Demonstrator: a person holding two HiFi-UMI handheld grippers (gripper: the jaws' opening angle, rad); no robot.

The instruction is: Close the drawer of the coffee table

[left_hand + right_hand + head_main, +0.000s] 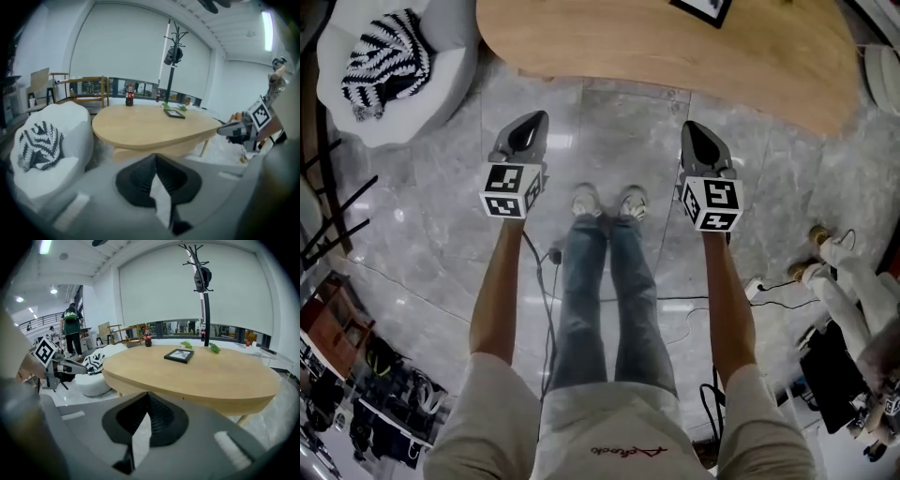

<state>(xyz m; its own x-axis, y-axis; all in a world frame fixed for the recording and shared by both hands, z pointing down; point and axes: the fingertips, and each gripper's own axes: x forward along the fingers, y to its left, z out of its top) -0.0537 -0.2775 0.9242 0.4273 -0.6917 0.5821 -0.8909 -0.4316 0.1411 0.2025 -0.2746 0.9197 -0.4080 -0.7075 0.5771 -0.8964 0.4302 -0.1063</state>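
Coffee table [675,56] (curved edge) above floor [609,131].

operator: pale short-sleeve shirt [609,436] w/ red script, blue jeans [595,300], white trainers [586,200]; left gripper [540,116] and right gripper [688,125] grey, black ribbed pads [138,183], black-on-white marker cubes [511,190]

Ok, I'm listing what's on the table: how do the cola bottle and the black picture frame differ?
The dark cola bottle with a red label stands upright; the black rectangular picture frame lies flat. The bottle is at the far edge of the oval wooden table; the frame lies nearer its middle. Both rest on the tabletop.
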